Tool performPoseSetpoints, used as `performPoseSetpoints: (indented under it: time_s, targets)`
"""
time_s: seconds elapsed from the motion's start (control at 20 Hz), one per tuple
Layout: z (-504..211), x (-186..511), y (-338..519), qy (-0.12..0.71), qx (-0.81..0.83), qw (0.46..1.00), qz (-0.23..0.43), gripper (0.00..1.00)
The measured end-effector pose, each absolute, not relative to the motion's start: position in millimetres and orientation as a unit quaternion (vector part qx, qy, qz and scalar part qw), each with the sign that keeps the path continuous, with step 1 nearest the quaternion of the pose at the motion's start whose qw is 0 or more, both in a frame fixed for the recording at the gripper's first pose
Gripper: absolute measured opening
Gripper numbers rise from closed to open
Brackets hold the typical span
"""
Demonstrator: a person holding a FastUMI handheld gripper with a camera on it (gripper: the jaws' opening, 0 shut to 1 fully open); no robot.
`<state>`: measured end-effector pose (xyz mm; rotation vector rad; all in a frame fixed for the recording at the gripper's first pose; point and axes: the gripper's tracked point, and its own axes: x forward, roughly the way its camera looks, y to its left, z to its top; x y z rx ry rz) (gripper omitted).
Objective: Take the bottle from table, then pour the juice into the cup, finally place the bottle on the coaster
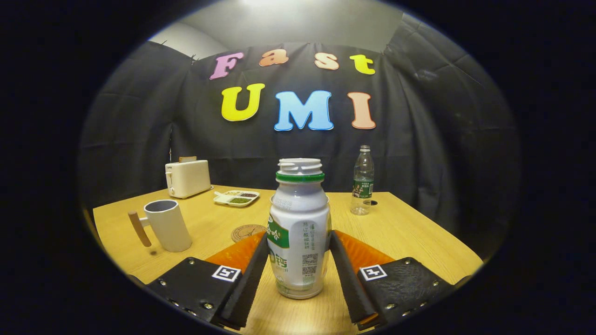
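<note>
Cup (166, 224) sitting on table (409, 228), handle outward, awaiting juice. Coaster (246, 231) lying just ahead of fingers, bare. Bottle (299, 229) standing upright, cap off, between fingers of hand-held gripper (299, 260); both fingers appearing to press its sides, grasping. Bottle seemingly resting on table. Lifting, pouring, placing all remaining.

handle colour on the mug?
Light wood on the mug, whose body is pale grey-white; clearest in the gripper view. The tool flanks the bottle.
</note>
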<state>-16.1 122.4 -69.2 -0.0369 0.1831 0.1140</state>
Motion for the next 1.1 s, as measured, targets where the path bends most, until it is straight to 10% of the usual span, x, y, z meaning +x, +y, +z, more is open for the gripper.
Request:
performPoseSetpoints:
  time_s: [1.1]
  targets:
    - [-22.5,-13.9,138.8,0.044,-0.067,0.996,0.049,0.76]
